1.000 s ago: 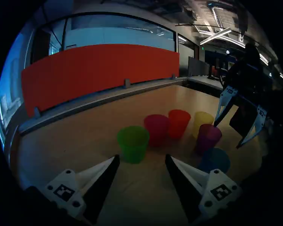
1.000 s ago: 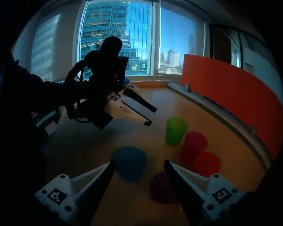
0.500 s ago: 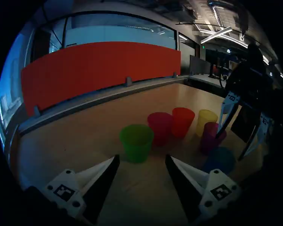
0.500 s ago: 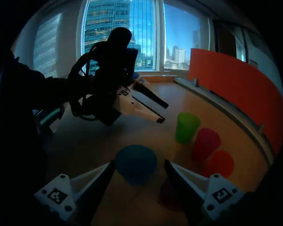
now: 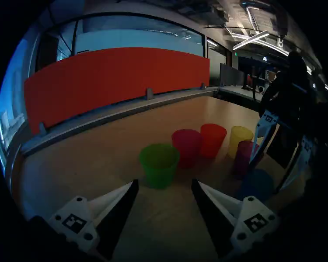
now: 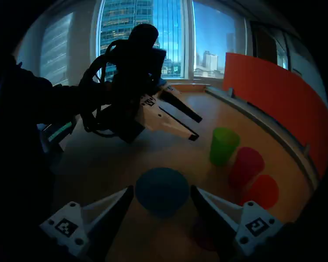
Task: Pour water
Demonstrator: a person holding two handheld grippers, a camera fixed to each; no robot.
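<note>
While the right gripper (image 6: 161,189) flanks the blue cup (image 6: 162,198), its markers (image 6: 66,227) show

Blue cup (image 6: 162,194) — between parted right tongs (image 6: 161,188)

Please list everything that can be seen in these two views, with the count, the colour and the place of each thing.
green cup: one, green, left end of the group
pink cup: one, pink, just behind the green cup
red cup: one, red, beside the pink cup
yellow cup: one, yellow, right of the red cup
purple cup: one, purple, before the yellow cup
blue cup: one, blue, right end
table: one, light wood, under the cups
partition: one, orange-red, along the table's edge
windows: several, blue daylight, beyond the table
left claw: one, white and black, open, facing the green cup
right claw: one, white and black, open, astride the blue cup
</note>
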